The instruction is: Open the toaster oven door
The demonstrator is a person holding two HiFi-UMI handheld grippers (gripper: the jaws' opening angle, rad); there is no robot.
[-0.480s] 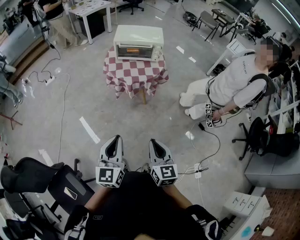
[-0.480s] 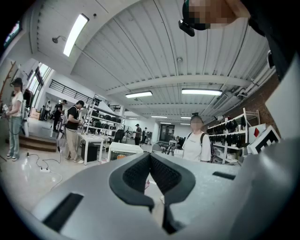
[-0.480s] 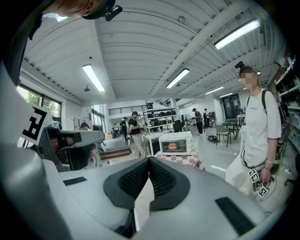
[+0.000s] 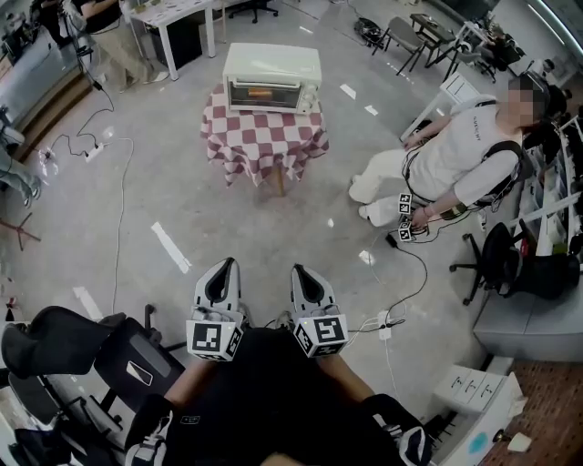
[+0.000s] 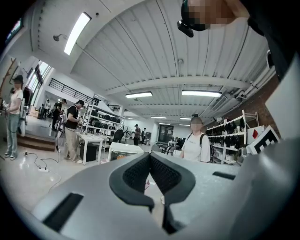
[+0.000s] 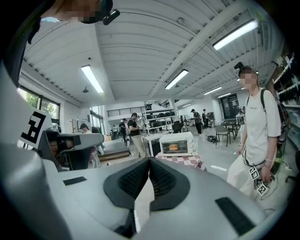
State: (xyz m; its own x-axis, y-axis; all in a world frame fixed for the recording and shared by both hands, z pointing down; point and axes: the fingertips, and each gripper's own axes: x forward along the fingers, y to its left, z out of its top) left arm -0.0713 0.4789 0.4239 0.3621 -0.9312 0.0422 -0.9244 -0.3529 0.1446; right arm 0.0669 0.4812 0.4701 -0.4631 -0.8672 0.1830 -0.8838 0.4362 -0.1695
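Note:
A cream toaster oven (image 4: 272,77) with its glass door closed stands on a small table under a red-and-white checked cloth (image 4: 264,138), far ahead across the floor. It also shows in the right gripper view as the toaster oven (image 6: 176,143), with something orange inside. In the left gripper view only the toaster oven's (image 5: 124,151) top peeks over the jaws. My left gripper (image 4: 221,267) and right gripper (image 4: 303,272) are held close to my body, side by side, both shut with nothing between the jaws. In their own views the left gripper (image 5: 150,157) and right gripper (image 6: 149,162) point upward.
A person in a white shirt (image 4: 460,155) sits at the right holding marker cubes, with cables (image 4: 410,273) on the floor nearby. A black office chair (image 4: 73,350) is at my left. White desks (image 4: 173,18) and more chairs (image 4: 405,36) stand behind the table. Cables (image 4: 105,155) trail at left.
The head view has shifted slightly, so the table and oven sit a little higher in frame. Both grippers stay shut near my body.

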